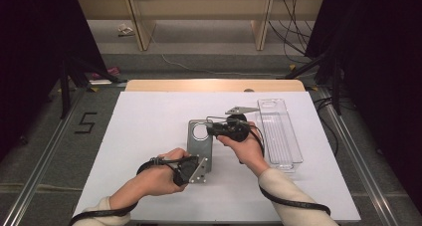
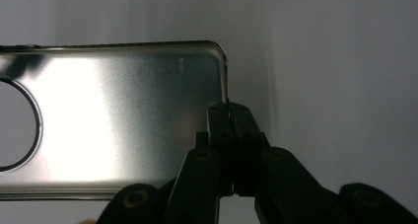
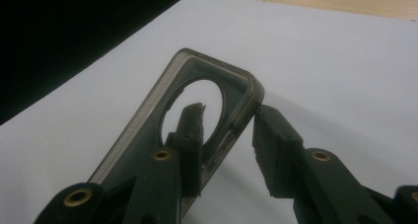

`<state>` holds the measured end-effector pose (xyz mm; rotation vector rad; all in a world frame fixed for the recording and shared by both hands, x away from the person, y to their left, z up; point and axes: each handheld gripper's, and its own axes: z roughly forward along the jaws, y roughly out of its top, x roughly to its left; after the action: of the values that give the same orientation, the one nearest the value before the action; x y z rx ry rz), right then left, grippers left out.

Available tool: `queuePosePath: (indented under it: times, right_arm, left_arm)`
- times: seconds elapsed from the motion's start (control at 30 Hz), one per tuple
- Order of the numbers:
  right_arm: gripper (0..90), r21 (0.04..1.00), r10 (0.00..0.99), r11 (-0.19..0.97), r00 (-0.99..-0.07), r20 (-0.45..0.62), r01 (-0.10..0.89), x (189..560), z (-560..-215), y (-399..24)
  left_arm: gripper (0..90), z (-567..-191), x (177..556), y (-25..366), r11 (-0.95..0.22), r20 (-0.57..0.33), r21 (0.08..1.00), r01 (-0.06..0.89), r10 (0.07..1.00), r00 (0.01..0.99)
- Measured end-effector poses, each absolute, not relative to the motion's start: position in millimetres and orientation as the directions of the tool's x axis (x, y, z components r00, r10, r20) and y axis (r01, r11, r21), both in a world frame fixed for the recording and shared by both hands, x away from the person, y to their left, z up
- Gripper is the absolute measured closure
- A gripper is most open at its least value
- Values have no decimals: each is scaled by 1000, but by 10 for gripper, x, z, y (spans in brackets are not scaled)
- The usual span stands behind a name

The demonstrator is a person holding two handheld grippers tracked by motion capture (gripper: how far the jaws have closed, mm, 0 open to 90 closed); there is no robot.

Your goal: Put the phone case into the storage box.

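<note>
A smoked, translucent rectangular lid (image 1: 200, 147) with rounded corners and a large round hole near its far end lies in the middle of a white-topped desk (image 1: 149, 136), handled from both ends. The left gripper (image 1: 191, 169), held in the person's left hand (image 1: 154, 178), has its jaws closed tight on the lid's near edge; in the left gripper view the two black jaws meet on the rim of the lid (image 2: 123, 120) just below one rounded corner, with the round hole at the far left of the frame. The right gripper (image 1: 211, 130), held in the right hand (image 1: 249, 149), is at the lid's far end. In the right gripper view its jaws straddle the wall of the lid (image 3: 207, 110): one jaw stands inside the round hole, the other just outside the end edge, close beside the rounded corner; the jaws are partly open, and whether the pads already press on the wall cannot be told. To the right of the right hand a clear plastic tray (image 1: 278, 131) lies lengthwise on the desk, well apart from the lid.
</note>
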<state>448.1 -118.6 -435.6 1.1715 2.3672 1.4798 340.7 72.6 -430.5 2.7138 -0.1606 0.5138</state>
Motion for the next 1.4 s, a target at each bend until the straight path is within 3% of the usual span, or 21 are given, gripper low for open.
queuePosePath:
  times: [0.77,1.4]
  right_arm:
    - [822,815,644,115,-667,374,568,4375,-4173,-1156]
    - [843,826,652,94,-661,371,556,4308,-4109,-1142]
  left_arm:
    - [886,-4412,3472,713,-928,390,340,-155,-11,921]
    - [882,-4424,3485,710,-931,409,333,-147,2,912]
